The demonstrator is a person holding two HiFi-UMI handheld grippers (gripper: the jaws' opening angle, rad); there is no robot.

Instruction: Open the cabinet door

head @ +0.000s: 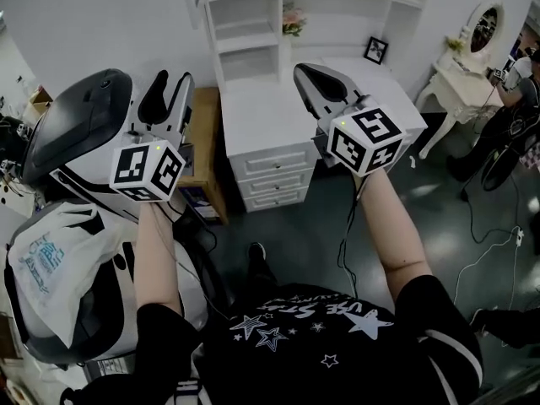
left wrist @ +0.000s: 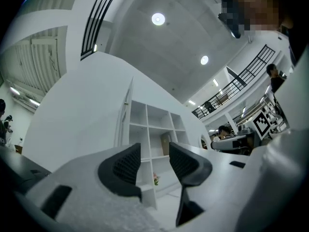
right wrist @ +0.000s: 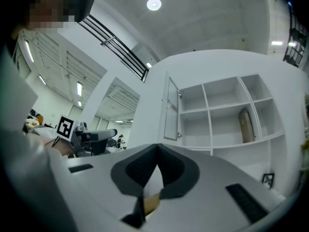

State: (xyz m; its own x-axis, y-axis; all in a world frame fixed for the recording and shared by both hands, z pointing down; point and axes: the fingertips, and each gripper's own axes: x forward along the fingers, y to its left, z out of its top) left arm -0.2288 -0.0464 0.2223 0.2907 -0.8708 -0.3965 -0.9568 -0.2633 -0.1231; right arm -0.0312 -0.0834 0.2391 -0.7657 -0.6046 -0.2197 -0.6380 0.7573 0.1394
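A white shelf cabinet [head: 245, 36] stands on a white desk [head: 278, 116] ahead of me. Its narrow glazed door [right wrist: 170, 109] hangs swung outward at the cabinet's left side, with the open shelves [right wrist: 219, 112] bare beside it. In the left gripper view the door [left wrist: 126, 115] shows nearly edge-on. My left gripper [head: 171, 81] is held in the air short of the desk, its jaws apart with nothing between them [left wrist: 154, 151]. My right gripper [head: 305, 70] hovers over the desk top, pads together and empty [right wrist: 157, 151]. Neither gripper touches the cabinet.
Three drawers [head: 274, 175] sit under the desk top. A small picture frame [head: 376, 49] and flowers [head: 293, 19] stand on the desk. A wooden side table [head: 207, 142] and a bulky white machine [head: 76, 125] are at the left. A vanity table [head: 468, 66] and floor cables [head: 489, 251] lie at the right.
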